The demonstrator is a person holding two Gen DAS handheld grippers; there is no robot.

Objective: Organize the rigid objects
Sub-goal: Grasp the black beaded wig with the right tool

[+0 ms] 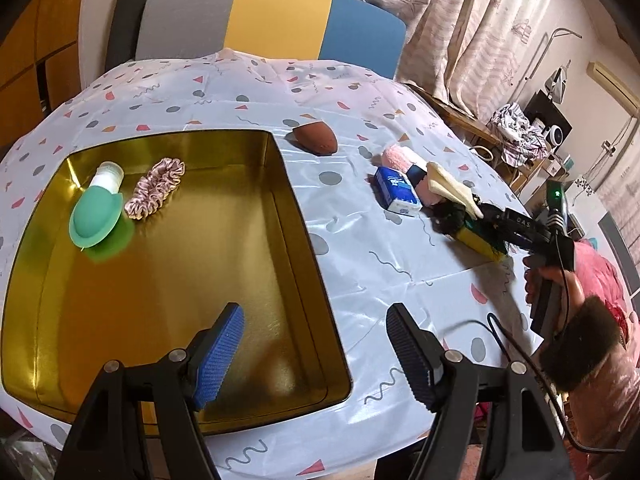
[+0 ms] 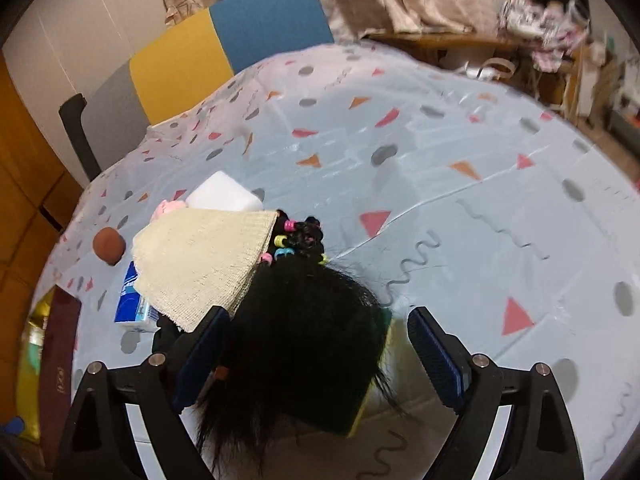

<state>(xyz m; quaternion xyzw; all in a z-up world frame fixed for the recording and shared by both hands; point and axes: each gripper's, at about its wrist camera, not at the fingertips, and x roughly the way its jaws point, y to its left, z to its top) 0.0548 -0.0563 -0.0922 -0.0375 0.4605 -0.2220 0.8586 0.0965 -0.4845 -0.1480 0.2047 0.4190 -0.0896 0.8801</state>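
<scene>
While worktop (image 1: 360, 240) carries everything under patterned cloth, gold tray (image 1: 180, 280) lies on its left part. Inside tray, far corner: green silicone bottle (image 1: 96, 216), pink scrunchie (image 1: 154, 192) beside it. My left claw (image 1: 316, 356) hangs wide open over tray's near right rim, empty. My right claw (image 2: 320, 360) spread open around black hair piece (image 2: 304, 328) atop yellow sponge (image 1: 478, 242), pads not touching. Just beside: cream cloth (image 2: 200, 264), blue tissue pack (image 1: 396, 192). Brown sponge (image 1: 314, 140) well apart.
</scene>
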